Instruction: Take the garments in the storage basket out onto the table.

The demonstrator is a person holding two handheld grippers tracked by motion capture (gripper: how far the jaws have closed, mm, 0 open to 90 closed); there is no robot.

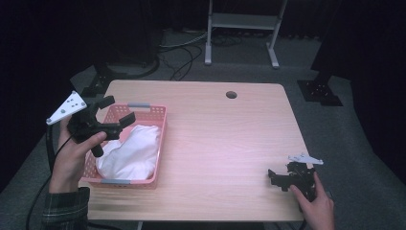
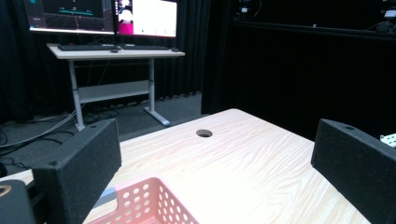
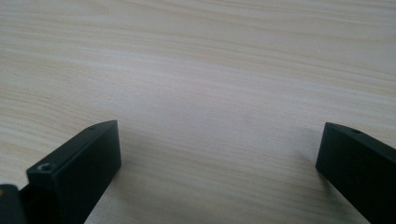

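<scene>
A: From the high view, what lies on the table?

B: A pink basket at the left side, with a white cloth bundled inside it. The left hand holds the left gripper raised over the basket's far left corner, jaws spread apart with nothing between them. A small round hole sits near the far edge of the table.

A: And the other side?

B: The right hand rests at the near right corner, holding the right gripper low on the wood, well apart from the basket.

A: What does the left gripper view give?

B: Its two black jaws stand wide, empty. Below them is the basket's perforated pink corner, and past that the bare table with the hole. Farther off stands a desk with lit screens on it, against dark curtains.

A: And the right gripper view?

B: Both jaws are held wide apart over plain wood grain of the table, with nothing gripped.
</scene>
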